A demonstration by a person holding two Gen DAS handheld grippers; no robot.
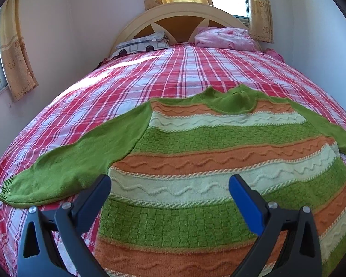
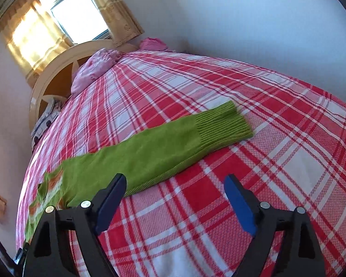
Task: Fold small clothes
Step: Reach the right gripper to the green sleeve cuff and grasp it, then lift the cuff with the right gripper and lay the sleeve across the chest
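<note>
Sweater [image 1: 219, 161]: green, orange, pale cream stripes, wavy and checked knit; sleeves [image 2: 161, 147] plain green. Bedspread [image 1: 131, 85]: red, white plaid. Curtains [image 1: 13, 53]: yellow, floral border. Pillow [image 1: 223, 38]: pink. Gripper pads [image 1: 246, 205]: blue.

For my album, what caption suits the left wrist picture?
Open left tongs hover over a striped sweater spread flat on a plaid bed.

Black tongs [image 1: 169, 184] — blue pads [image 2: 238, 204], silver screws.
</note>
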